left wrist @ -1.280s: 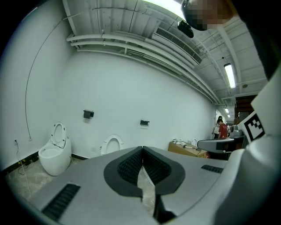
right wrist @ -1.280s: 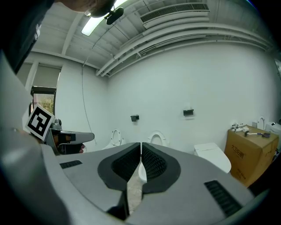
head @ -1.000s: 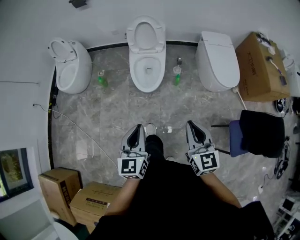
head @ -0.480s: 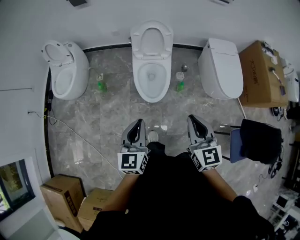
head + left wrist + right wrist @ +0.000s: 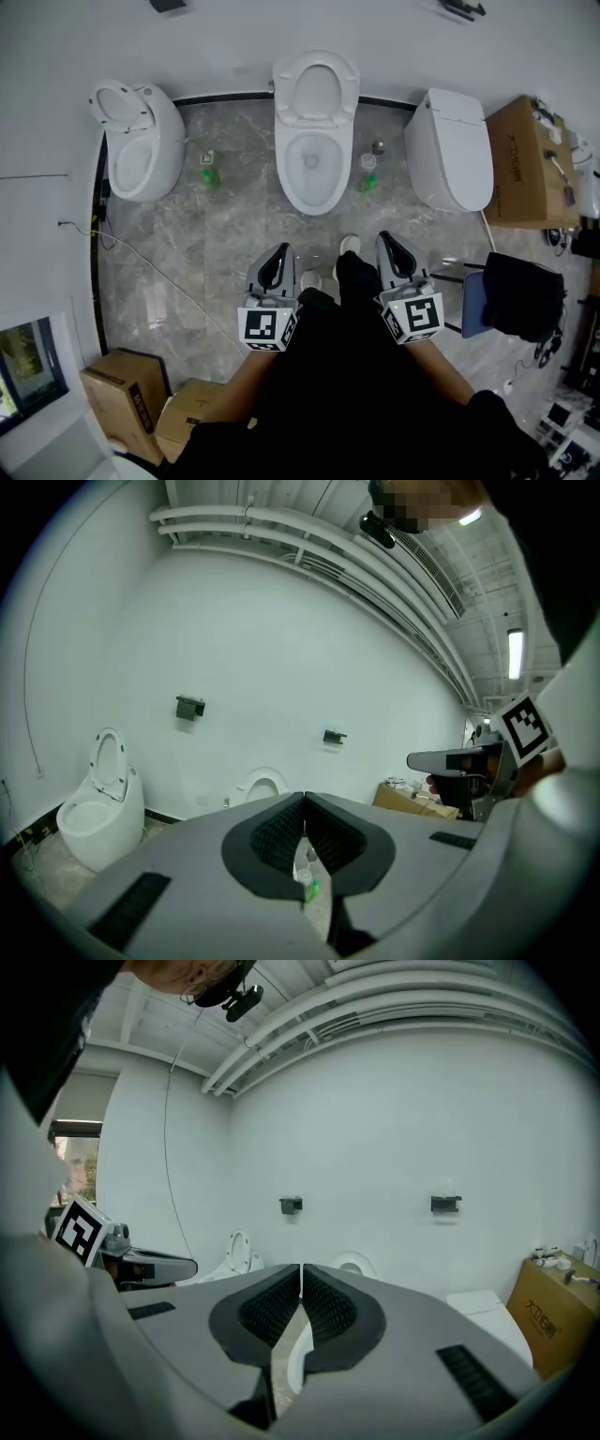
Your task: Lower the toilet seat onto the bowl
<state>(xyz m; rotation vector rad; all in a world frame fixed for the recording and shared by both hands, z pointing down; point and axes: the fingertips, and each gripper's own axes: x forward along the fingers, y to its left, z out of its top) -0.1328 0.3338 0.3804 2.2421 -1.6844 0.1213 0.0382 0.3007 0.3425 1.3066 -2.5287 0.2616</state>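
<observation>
Three white toilets stand along the far wall. The middle toilet (image 5: 315, 159) has its seat (image 5: 317, 89) raised against the wall, and the bowl is uncovered. Both grippers hover side by side well short of it, pointing toward it. My left gripper (image 5: 280, 250) is shut and holds nothing. My right gripper (image 5: 385, 238) is shut too, also with nothing in it. In the left gripper view the shut jaws of the left gripper (image 5: 303, 802) cover most of the raised seat (image 5: 258, 785). In the right gripper view that seat (image 5: 354, 1262) shows just above the right gripper (image 5: 301, 1269).
The left toilet (image 5: 139, 141) has its seat up; the right toilet (image 5: 455, 150) has its lid down. Green bottles (image 5: 210, 176) (image 5: 367, 181) stand on the floor either side of the middle bowl. Cardboard boxes (image 5: 530, 159) (image 5: 122, 384), a cloth-draped chair (image 5: 517, 281) and a floor cable (image 5: 159, 272) lie around.
The person has stepped toward the toilets with both shut grippers carried along; the middle toilet sits nearer and more centred, and a shoe now shows ahead between the grippers.
</observation>
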